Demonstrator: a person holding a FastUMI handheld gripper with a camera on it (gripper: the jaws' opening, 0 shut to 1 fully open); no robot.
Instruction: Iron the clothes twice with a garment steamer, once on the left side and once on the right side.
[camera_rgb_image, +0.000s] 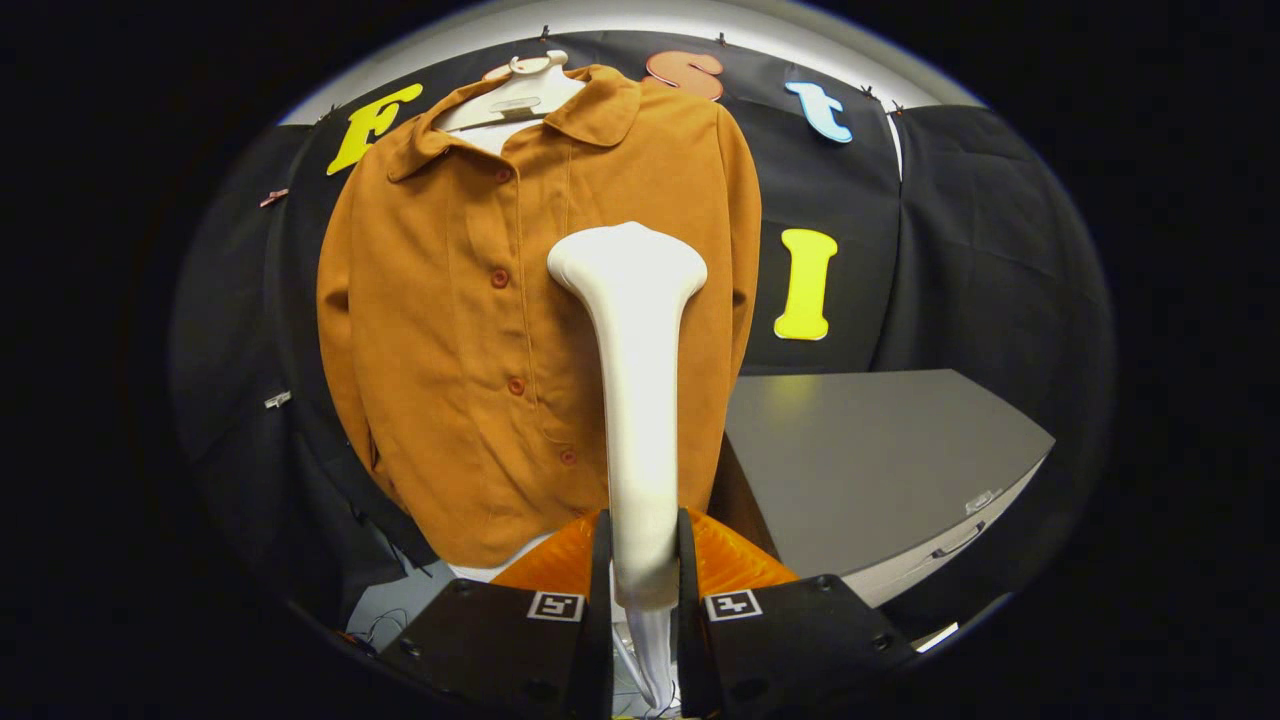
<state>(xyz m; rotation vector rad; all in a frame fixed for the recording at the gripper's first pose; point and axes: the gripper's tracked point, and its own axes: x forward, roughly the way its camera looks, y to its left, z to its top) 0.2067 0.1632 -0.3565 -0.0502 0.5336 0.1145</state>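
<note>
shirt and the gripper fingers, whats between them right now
The white garment steamer: in the gripper view the gripper is shut on its handle, and its head rises in front of the hanging orange shirt.

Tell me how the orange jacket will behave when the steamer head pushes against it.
The orange jacket hangs loose from a hanger, so it will probably give and swing away rather than resist. Its soft folds suggest floppy, light cloth. The steamer, clamped in the gripper, looks rigid and smooth, so it should glide.

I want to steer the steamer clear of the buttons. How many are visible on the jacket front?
4, down the placket of the jacket: at. More may hide behind the steamer the tongs grip.
</note>
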